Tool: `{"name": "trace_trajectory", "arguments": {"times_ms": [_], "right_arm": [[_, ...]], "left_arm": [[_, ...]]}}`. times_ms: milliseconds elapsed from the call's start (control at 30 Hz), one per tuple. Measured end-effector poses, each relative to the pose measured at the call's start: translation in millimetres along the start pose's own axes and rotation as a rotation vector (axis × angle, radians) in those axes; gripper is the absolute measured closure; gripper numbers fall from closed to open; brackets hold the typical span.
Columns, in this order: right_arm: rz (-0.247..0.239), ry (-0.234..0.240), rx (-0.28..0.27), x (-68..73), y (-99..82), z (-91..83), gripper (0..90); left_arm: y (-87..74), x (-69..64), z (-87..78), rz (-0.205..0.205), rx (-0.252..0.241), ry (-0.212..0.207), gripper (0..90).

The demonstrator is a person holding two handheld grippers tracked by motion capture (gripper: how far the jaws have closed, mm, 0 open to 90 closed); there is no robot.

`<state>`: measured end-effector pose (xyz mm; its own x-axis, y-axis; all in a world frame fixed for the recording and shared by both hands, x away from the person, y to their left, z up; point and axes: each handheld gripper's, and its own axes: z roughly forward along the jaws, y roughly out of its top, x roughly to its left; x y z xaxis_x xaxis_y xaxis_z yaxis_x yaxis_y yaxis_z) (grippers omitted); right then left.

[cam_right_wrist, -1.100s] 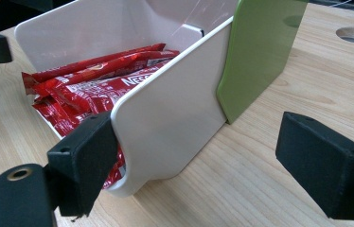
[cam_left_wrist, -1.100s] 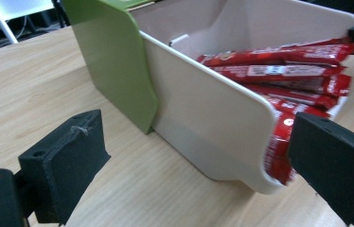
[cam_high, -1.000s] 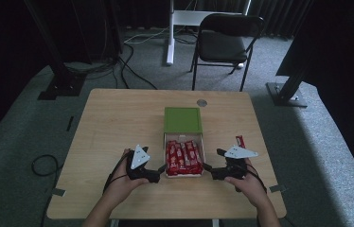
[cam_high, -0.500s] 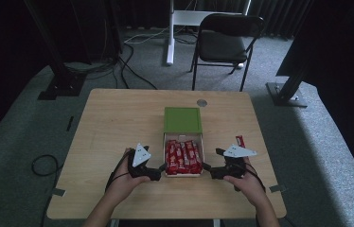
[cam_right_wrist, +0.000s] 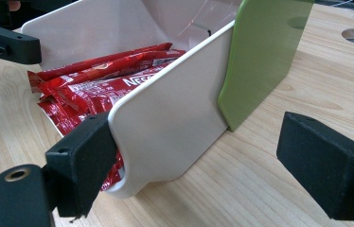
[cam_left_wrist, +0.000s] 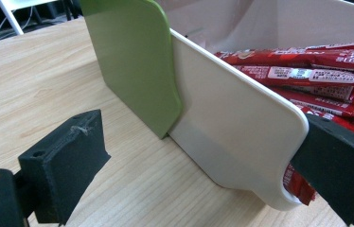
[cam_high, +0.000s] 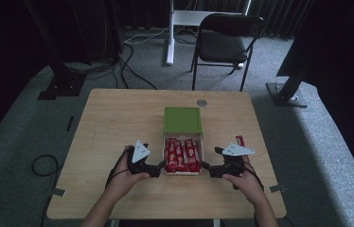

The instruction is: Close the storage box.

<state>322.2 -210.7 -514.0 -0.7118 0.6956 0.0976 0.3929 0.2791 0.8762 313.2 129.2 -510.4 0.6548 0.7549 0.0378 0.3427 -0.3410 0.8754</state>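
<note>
White box point(cam_high: 183, 152) of red snack bars point(cam_high: 182, 154) is sitting near the front middle of the counter point(cam_high: 118, 123), green lid point(cam_high: 182, 119) just behind it. I am bracketing it with my left tool point(cam_high: 157, 169) and right tool point(cam_high: 207, 168), both gaping wide, each straddling a side wall. Squeezing unevenly, I am risking tipping it and spilling bars.
</note>
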Motion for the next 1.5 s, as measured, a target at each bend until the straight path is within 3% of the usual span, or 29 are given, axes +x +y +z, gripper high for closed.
{"name": "trace_trajectory", "arguments": {"times_ms": [733,1133,1500], "right_arm": [[0.042,-0.016,-0.014,-7.2,-0.4,3.1,12.8],[0.042,-0.015,-0.019,-10.3,1.5,6.7,12.7],[0.045,-0.018,-0.018,-11.6,3.3,9.7,12.7]], "left_arm": [[3.5,2.4,8.0,-0.021,0.010,-0.001,5.9],[0.8,5.3,11.0,-0.049,-0.010,0.006,5.9],[3.7,9.4,13.5,-0.045,-0.002,0.018,5.9]]}}
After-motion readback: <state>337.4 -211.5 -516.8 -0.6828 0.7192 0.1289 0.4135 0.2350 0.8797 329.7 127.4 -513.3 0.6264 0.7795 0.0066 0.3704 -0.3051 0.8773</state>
